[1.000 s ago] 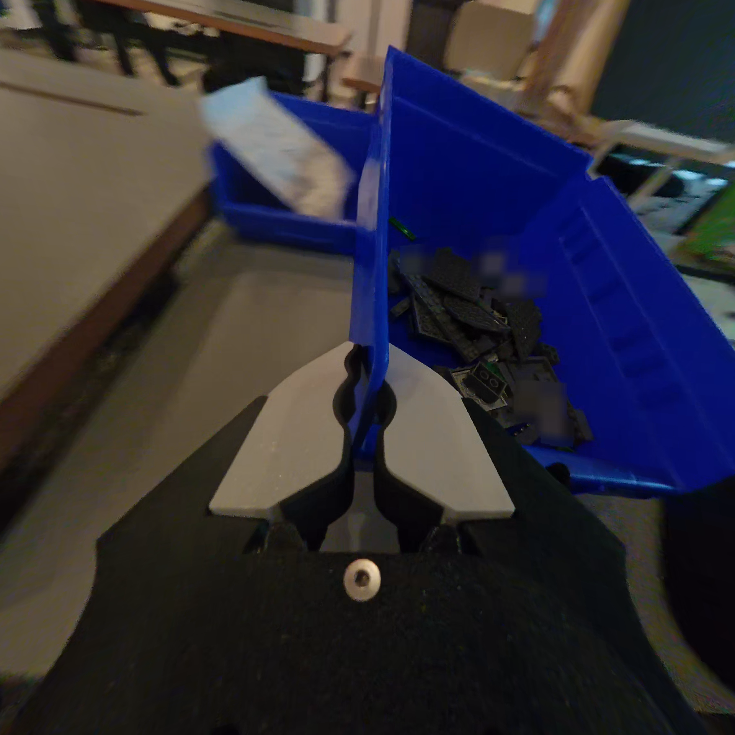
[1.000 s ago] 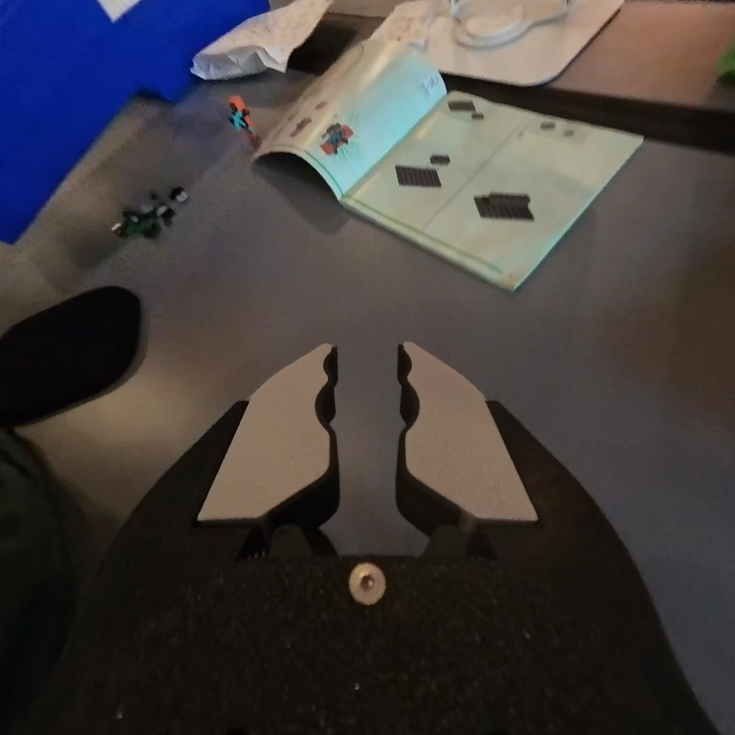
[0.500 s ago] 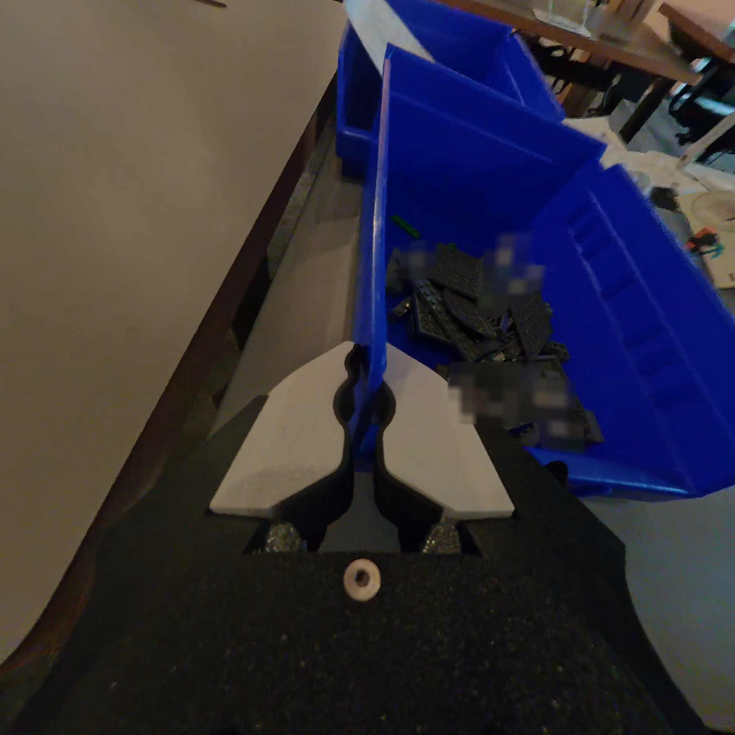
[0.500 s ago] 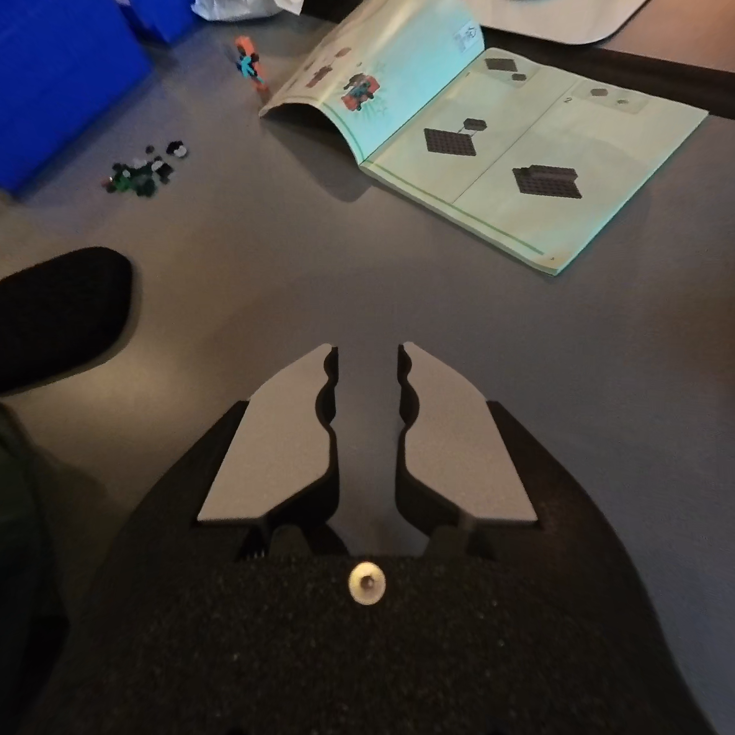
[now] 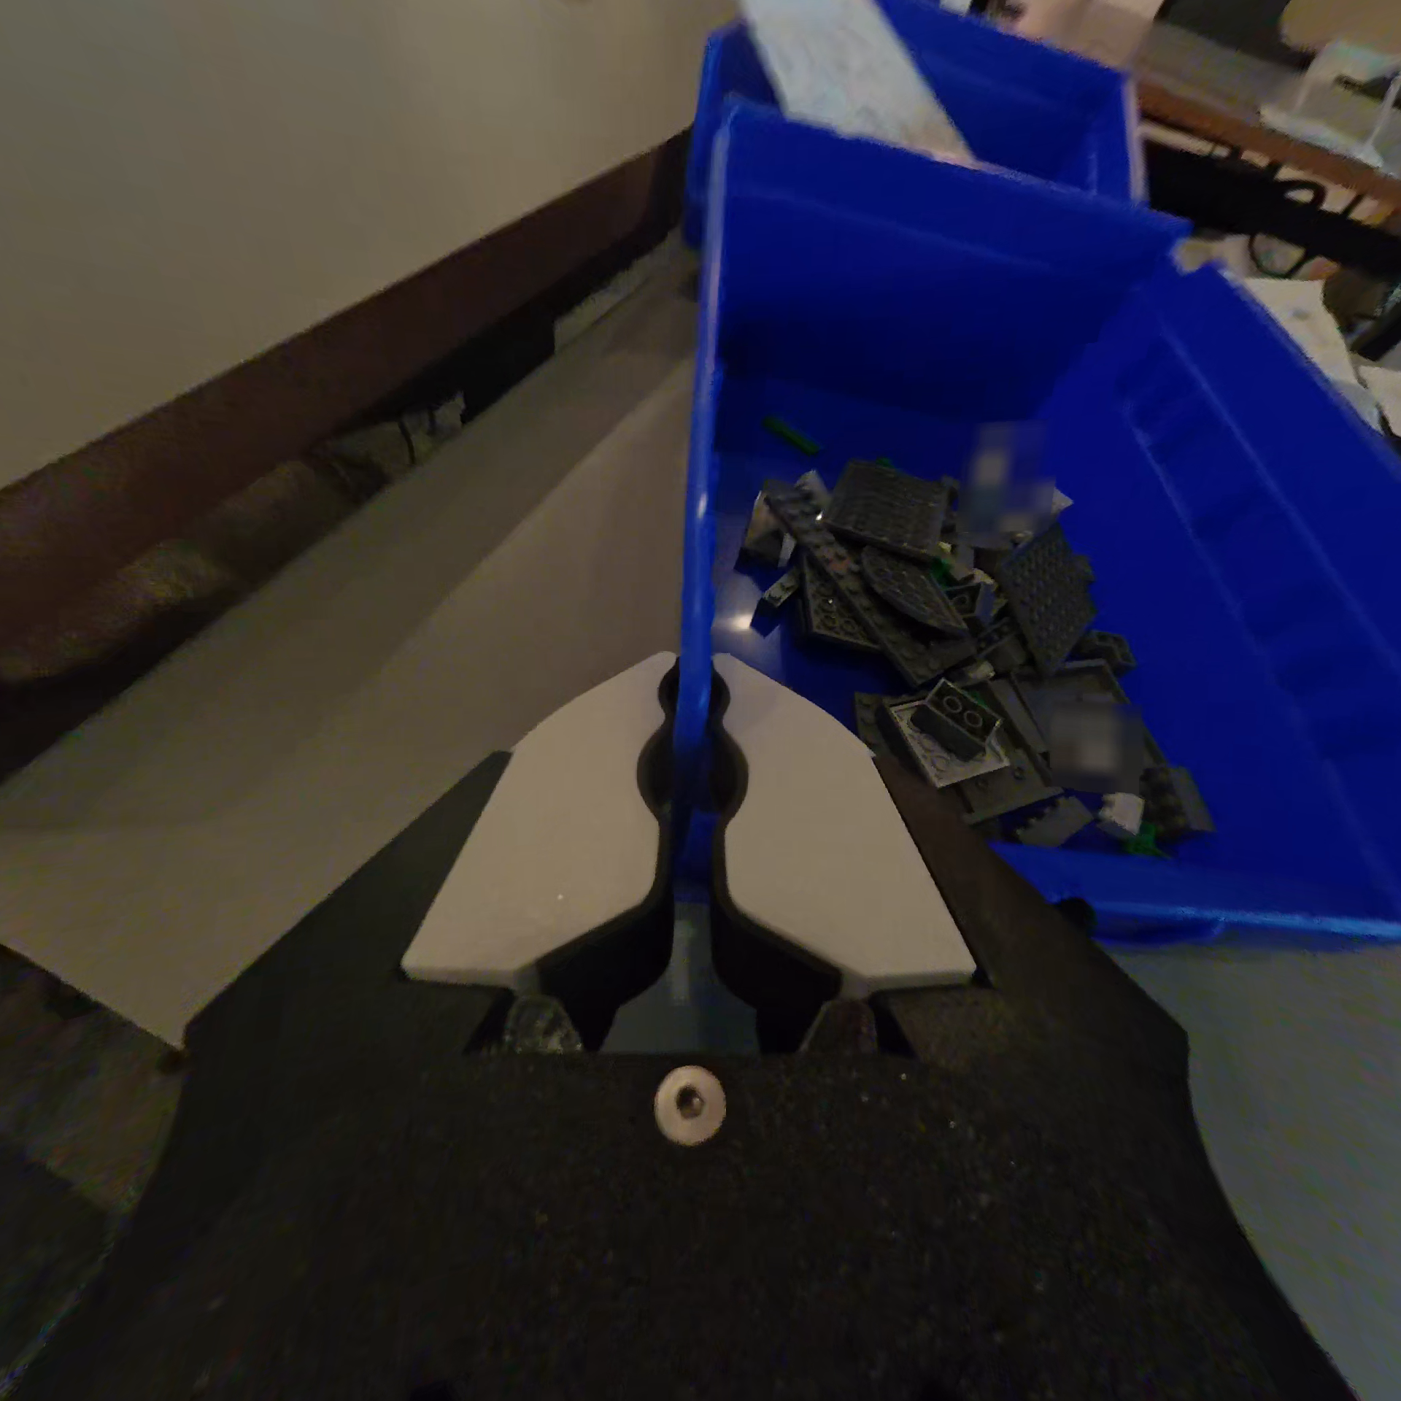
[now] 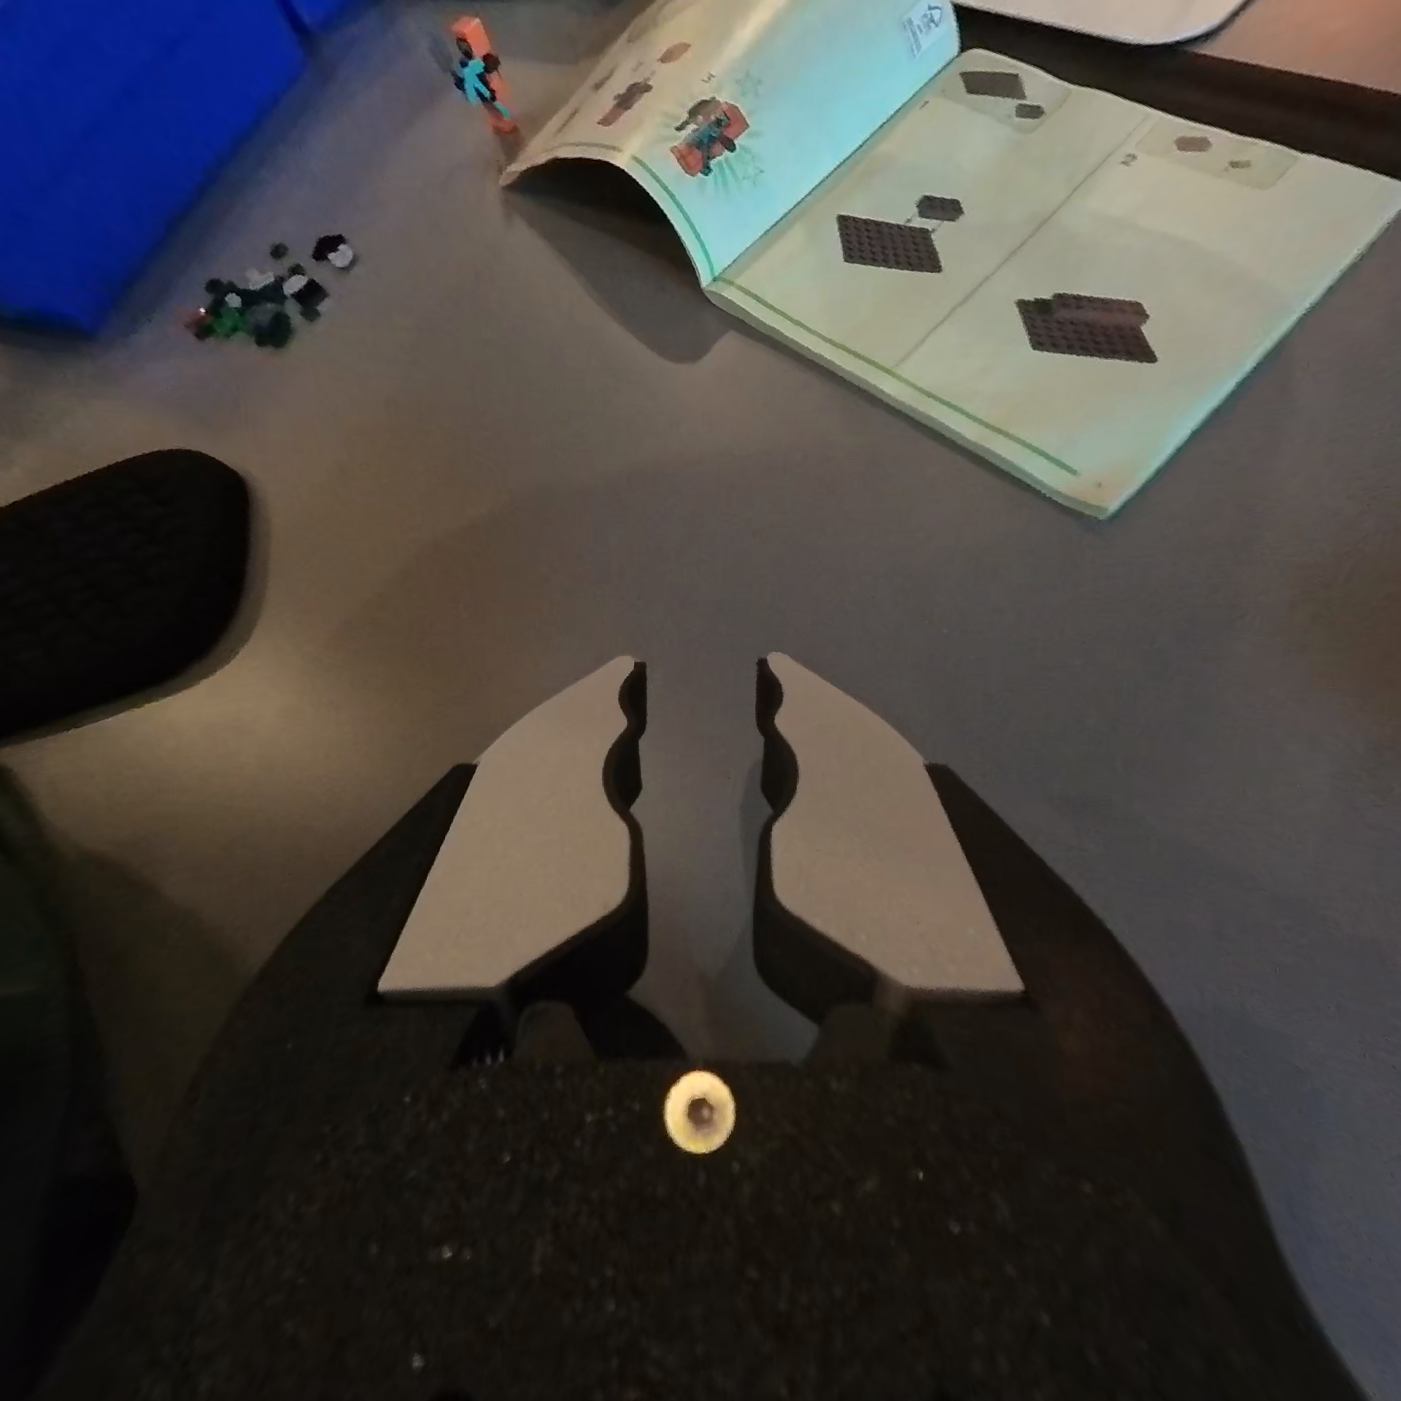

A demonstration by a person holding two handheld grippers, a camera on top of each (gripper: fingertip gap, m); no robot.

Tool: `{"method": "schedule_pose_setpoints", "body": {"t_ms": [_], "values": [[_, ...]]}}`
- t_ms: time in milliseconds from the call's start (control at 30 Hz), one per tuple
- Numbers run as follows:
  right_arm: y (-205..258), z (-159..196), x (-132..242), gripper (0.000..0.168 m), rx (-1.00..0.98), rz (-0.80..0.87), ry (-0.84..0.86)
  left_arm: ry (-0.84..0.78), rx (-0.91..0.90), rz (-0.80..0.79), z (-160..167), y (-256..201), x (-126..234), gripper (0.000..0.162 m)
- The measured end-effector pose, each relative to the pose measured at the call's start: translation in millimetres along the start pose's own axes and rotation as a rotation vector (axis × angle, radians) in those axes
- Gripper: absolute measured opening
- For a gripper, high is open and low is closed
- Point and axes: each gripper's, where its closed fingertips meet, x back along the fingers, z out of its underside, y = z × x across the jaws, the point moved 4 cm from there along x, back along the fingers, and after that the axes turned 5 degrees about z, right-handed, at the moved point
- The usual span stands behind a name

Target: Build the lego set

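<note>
The left gripper [image 5: 694,686] pinches the thin side wall of a blue bin [image 5: 1228,546], one finger outside and one inside, and the dark lego pieces [image 5: 948,629] lie in a heap on the bin floor, just to the right of the fingers and a little ahead of them. The right gripper [image 6: 701,671] hangs over the bare grey table [image 6: 985,682] with its fingers spread apart and nothing between them. Far ahead of it lie an open instruction booklet [image 6: 948,227], a small pile of tiny pieces [image 6: 265,296] and a little orange figure [image 6: 481,76].
</note>
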Motion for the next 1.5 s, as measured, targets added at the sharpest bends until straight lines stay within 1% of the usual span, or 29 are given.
{"method": "schedule_pose_setpoints", "body": {"t_ms": [33, 67, 100, 133, 200, 233, 267, 300, 367, 467, 533, 633, 700, 733, 767, 800, 833, 867, 900, 933, 967, 1000, 1033, 1067, 1100, 1133, 1200, 1300, 1500], "values": [[1.4, -1.2, -1.0, 0.027, 0.007, -0.003, -0.001, -0.035, -0.031, -0.004, -0.8, -6.3, 4.6, 0.006], [2.8, -2.3, -1.8, 0.027, 0.013, -0.007, -0.002, -0.057, -0.064, 0.002, -3.1, -13.4, 9.2, 0.015], [3.8, -3.3, -2.4, 0.027, 0.017, -0.010, -0.002, -0.051, -0.095, 0.008, -5.6, -19.3, 12.7, 0.028], [4.7, -4.1, -2.7, 0.027, 0.020, -0.013, -0.003, -0.032, -0.118, 0.021, -8.5, -24.1, 16.0, 0.036], [5.9, -5.1, -2.6, 0.027, 0.024, -0.020, -0.004, 0.041, -0.160, 0.075, -13.3, -34.0, 22.4, 0.045], [6.1, -5.1, -2.1, 0.027, 0.026, -0.020, -0.005, 0.048, -0.209, 0.079, -20.3, -36.7, 28.4, 0.047], [6.0, -4.7, -1.5, 0.027, 0.027, -0.018, -0.006, 0.075, -0.282, 0.072, -26.7, -38.0, 35.5, 0.040], [5.7, -4.1, -0.9, 0.027, 0.026, -0.017, -0.007, 0.129, -0.343, 0.065, -30.2, -38.1, 41.4, 0.037], [5.2, -2.2, -0.1, 0.027, 0.019, -0.019, -0.013, 0.236, -0.398, 0.082, -33.3, -38.8, 49.6, 0.043], [4.0, 0.5, 0.0, 0.027, 0.003, -0.025, -0.027, 0.211, -0.481, 0.069, -59.4, -36.6, 53.9, 0.038], [3.4, 1.1, -1.5, 0.027, -0.007, -0.036, -0.030, 0.220, -0.498, 0.074, -79.1, -30.1, 41.7, 0.037], [5.7, -1.3, -2.9, 0.027, 0.002, -0.048, -0.035, 0.348, -0.475, 0.111, -91.7, -18.4, 1.6, 0.043], [8.2, -2.3, -2.7, 0.027, 0.016, -0.051, -0.037, 0.456, -0.491, 0.116, -90.6, -10.1, -28.6, 0.043], [8.9, -2.0, -2.5, 0.027, 0.020, -0.052, -0.036, 0.507, -0.499, 0.150, -88.0, -9.8, -41.9, 0.045], [9.3, -1.2, -2.0, 0.027, 0.022, -0.054, -0.035, 0.538, -0.526, 0.192, -86.2, -10.7, -53.6, 0.042], [9.3, -0.4, -1.1, 0.027, 0.024, -0.056, -0.035, 0.568, -0.572, 0.211, -84.8, -8.1, -64.2, 0.039], [8.9, 0.8, -0.1, 0.027, 0.026, -0.058, -0.033, 0.594, -0.626, 0.223, -84.1, -4.3, -74.0, 0.042], [7.8, 2.3, 1.1, 0.027, 0.027, -0.055, -0.029, 0.611, -0.665, 0.243, -83.9, -1.3, -82.2, 0.041], [6.1, 3.9, 2.1, 0.027, 0.025, -0.049, -0.025, 0.640, -0.651, 0.243, -84.2, 4.0, -89.4, 0.039], [4.8, 5.2, 3.2, 0.027, 0.020, -0.046, -0.021, 0.670, -0.595, 0.258, -85.9, 7.5, -95.3, 0.042], [3.9, 6.4, 4.1, 0.027, 0.014, -0.045, -0.019, 0.679, -0.517, 0.293, -88.5, 8.1, -100.2, 0.041], [3.3, 7.5, 4.7, 0.027, 0.010, -0.045, -0.017, 0.698, -0.457, 0.323, -89.0, 8.8, -104.1, 0.034], [3.0, 8.4, 5.1, 0.027, 0.008, -0.043, -0.016, 0.721, -0.417, 0.344, -87.8, 9.7, -107.4, 0.033], [2.8, 9.2, 5.1, 0.027, 0.007, -0.040, -0.015, 0.745, -0.381, 0.385, -86.4, 7.3, -108.6, 0.027], [2.8, 9.9, 4.8, 0.027, 0.006, -0.038, -0.015, 0.759, -0.363, 0.421, -85.6, 4.8, -108.8, 0.018], [2.9, 10.6, 4.1, 0.027, 0.004, -0.039, -0.015, 0.767, -0.358, 0.424, -85.6, 4.9, -109.3, 0.017], [3.7, 11.5, 2.0, 0.027, 0.000, -0.043, -0.014, 0.774, -0.322, 0.410, -85.2, 5.6, -109.0, 0.015], [4.5, 11.8, -0.8, 0.027, 0.001, -0.047, -0.013, 0.753, -0.192, 0.348, -84.4, 7.3, -105.4, 0.011], [1.1, 10.5, -0.6, 0.027, 0.001, -0.051, -0.020, 0.645, 0.039, 0.213, -73.0, 15.8, -75.6, 0.010]]}}
